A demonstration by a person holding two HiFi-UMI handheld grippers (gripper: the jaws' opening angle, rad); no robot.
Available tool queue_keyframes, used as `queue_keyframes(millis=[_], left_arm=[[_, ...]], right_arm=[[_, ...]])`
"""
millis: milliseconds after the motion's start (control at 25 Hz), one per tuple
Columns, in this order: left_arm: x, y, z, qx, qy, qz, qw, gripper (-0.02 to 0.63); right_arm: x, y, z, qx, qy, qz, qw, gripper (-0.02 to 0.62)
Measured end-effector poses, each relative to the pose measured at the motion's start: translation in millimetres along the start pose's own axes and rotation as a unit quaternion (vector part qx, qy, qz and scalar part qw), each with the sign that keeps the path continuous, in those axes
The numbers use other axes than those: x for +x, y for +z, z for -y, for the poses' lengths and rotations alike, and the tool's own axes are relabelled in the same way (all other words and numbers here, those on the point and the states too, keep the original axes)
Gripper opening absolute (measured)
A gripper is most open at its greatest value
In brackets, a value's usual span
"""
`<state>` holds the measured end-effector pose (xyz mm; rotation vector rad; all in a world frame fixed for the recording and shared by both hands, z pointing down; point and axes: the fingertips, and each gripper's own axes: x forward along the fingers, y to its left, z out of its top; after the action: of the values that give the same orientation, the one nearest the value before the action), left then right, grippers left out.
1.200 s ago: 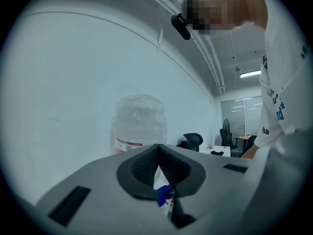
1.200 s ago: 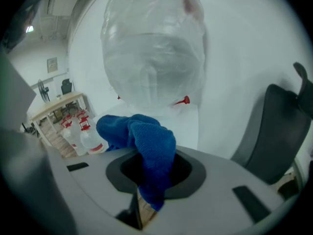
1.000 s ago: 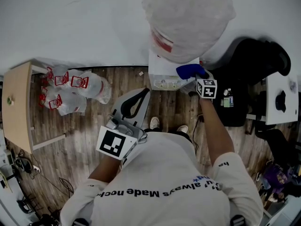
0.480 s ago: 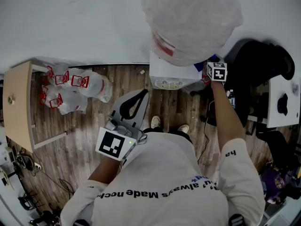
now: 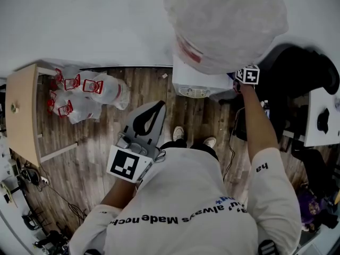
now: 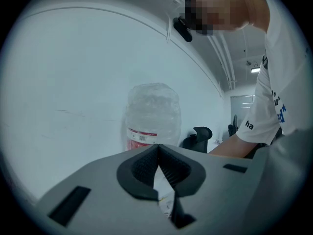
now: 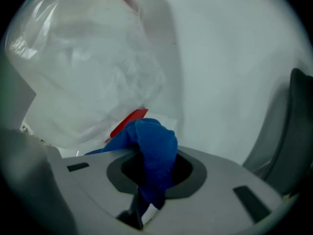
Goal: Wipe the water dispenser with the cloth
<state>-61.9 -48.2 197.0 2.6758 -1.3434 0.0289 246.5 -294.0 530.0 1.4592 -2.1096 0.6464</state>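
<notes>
The water dispenser (image 5: 195, 83) is a white box on the wood floor with a big clear bottle (image 5: 223, 20) on top. My right gripper (image 7: 149, 169) is shut on a blue cloth (image 7: 152, 148), held against the dispenser's right side just below the bottle (image 7: 83, 67) and its red label (image 7: 128, 122). In the head view only that gripper's marker cube (image 5: 248, 74) shows; the cloth and the jaws are hidden behind the bottle. My left gripper (image 5: 158, 107) hangs shut and empty in front of the person, well short of the dispenser; its jaws (image 6: 158, 152) point toward the bottle (image 6: 153, 116).
White plastic bags with red print (image 5: 85, 92) lie on the floor at the left beside a wooden table (image 5: 21, 116). A black office chair (image 5: 303, 68) and a white desk (image 5: 324, 116) stand to the right of the dispenser. The person's shoes (image 5: 194, 137) are just before it.
The right gripper has moved with the cloth from the dispenser's front right corner up and back along its right side, so the cloth went out of the head view. The left gripper has hardly moved.
</notes>
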Motion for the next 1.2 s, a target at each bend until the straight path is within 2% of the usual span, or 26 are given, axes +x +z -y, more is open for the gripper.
queue_keyframes(millis=[240,480,1200], left_arm=[[-1,-2,7,0.002,-0.008,0.004,1.0000,0.018],[-1,3,15,0.001,-0.018,0.011,0.9998,0.018],[-14,5,39,0.009,-0.039,0.022,0.9990,0.018]], right_arm=[[-8,-13,-2,-0.035,-0.022,-0.013,0.999,0.067],[-15,-32,-8,-0.058,-0.015,-0.010,0.998,0.067],[-65,-81,-36,-0.069,-0.026,0.000,0.997,0.066]])
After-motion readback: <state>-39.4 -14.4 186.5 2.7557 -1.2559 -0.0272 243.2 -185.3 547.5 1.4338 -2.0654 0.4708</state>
